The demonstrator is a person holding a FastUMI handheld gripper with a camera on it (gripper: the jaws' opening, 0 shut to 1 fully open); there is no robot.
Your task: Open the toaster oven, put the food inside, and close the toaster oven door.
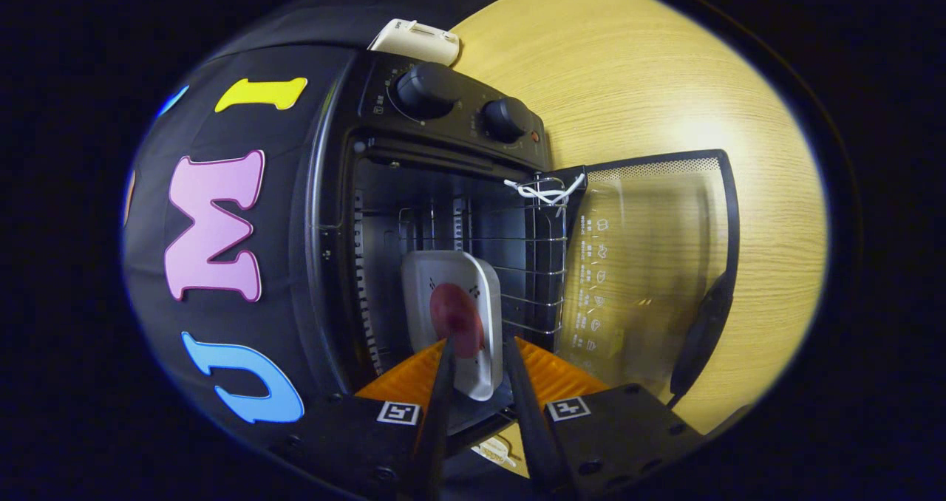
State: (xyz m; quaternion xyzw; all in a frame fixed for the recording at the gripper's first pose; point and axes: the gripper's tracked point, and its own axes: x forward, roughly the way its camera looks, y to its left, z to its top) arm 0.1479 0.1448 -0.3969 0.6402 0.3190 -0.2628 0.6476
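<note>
The black toaster oven (443, 154) stands open, its glass door (650, 264) swung fully down onto the wooden table. A small white tray (443, 279) carrying a round dark-red piece of food (456, 320) sits partly inside the oven cavity against the wire rack (528, 264). My gripper (477, 349) reaches into the oven mouth and holds the tray's near rim. One finger lies across the tray's face at the food, and the other is behind the rim. The view is rolled sideways, so the oven's two knobs (462, 102) are at the far end.
A light wooden tabletop (665, 80) spreads beyond the door. The door's dark handle (702, 331) lies at the door's outer edge. A white cord (543, 191) is tied at the rack's corner near the hinge. A white box-like object (414, 39) sits behind the oven.
</note>
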